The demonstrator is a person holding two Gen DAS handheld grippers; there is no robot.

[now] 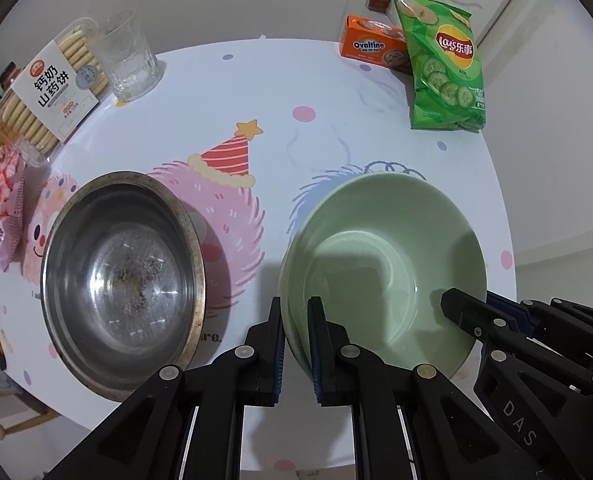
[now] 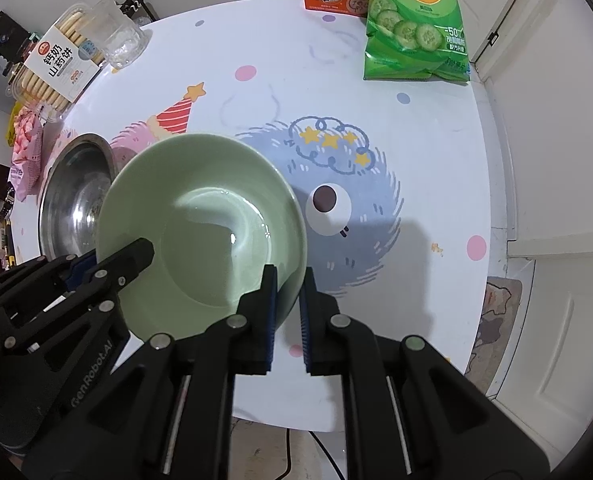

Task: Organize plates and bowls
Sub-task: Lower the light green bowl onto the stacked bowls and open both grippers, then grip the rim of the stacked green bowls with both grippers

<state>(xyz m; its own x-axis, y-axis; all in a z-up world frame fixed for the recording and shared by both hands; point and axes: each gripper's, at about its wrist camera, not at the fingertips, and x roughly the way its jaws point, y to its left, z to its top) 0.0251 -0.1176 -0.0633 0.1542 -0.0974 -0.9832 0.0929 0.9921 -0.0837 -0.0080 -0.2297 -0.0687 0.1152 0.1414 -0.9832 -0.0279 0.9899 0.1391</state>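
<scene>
A pale green bowl (image 1: pixel 380 264) is held between both grippers over the round table. My left gripper (image 1: pixel 296 320) is shut on its left rim, one finger inside, one outside. My right gripper (image 2: pixel 288 280) is shut on its right rim in the same way; the bowl also shows in the right wrist view (image 2: pixel 204 228). The right gripper shows in the left wrist view (image 1: pixel 476 316), and the left gripper in the right wrist view (image 2: pixel 108 264). A worn steel bowl (image 1: pixel 120 280) sits on the table just left of the green bowl, also in the right wrist view (image 2: pixel 72 196).
On the cartoon-print table (image 1: pixel 280 92): a biscuit box (image 1: pixel 48 88) and clear glass cup (image 1: pixel 124 60) at the back left, an orange Ovaltine box (image 1: pixel 372 46) and green Lay's bag (image 1: pixel 444 64) at the back right, a pink snack packet (image 1: pixel 2 196) at the left edge.
</scene>
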